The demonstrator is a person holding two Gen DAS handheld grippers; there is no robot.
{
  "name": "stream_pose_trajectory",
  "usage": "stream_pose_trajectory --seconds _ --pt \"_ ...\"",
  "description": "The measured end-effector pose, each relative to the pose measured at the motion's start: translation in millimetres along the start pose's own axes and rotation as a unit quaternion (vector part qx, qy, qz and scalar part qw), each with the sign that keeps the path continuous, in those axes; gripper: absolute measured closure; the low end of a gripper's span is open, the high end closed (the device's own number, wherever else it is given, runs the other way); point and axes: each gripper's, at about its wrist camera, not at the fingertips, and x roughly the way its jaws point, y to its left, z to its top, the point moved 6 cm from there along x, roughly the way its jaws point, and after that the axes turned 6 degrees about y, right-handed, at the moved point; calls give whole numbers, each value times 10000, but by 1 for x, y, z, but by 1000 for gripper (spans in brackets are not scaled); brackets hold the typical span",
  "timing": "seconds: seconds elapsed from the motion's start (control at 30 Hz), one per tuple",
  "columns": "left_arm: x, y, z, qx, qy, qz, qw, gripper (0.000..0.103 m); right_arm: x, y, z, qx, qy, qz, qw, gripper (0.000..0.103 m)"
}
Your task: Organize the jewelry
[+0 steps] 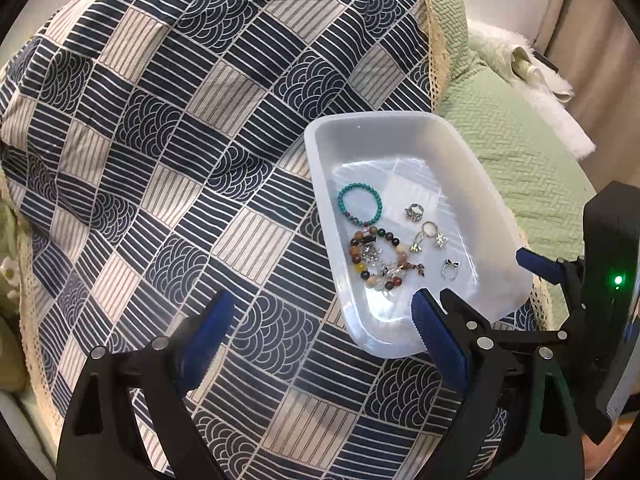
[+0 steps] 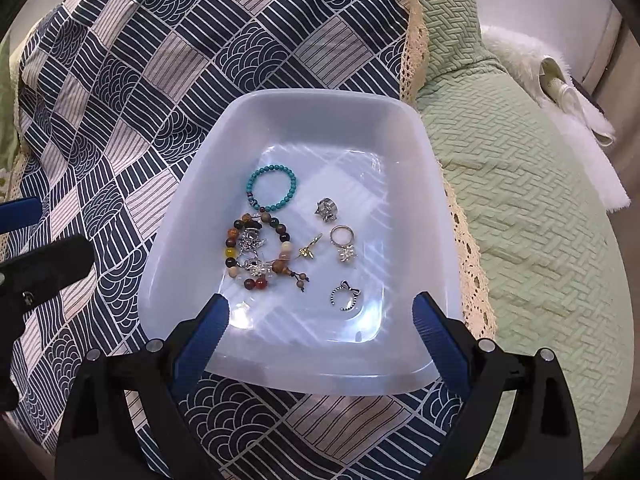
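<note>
Your navy-and-cream patchwork cloth (image 2: 120, 80) covers a green quilted bed (image 2: 520, 200); on the cloth sits the white plastic tray (image 2: 280, 120) of jewellery. Both your left gripper (image 1: 320, 320) and right gripper (image 2: 320, 316) hold jaws wide apart, empty.

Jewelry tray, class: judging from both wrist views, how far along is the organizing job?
Looks done: the teal bracelet, mixed-bead bracelet and rings such as the bow ring all lie inside the white tray. In hand: nothing; the left hand-held gripper and right hand-held gripper are both open and empty. Left: no jewelry shows on the patterned cloth, so perhaps only tidying.
</note>
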Motion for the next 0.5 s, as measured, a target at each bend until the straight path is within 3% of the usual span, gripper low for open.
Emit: stream_pose_trajectory --seconds 0.23,0.5 --pt "0 -2 0 105 -22 248 9996 17 0 4 -2 -86 15 -77 9999 11" --pt "-2 -5 0 165 -42 279 9995 17 -1 5 -2 -115 23 -96 9999 11"
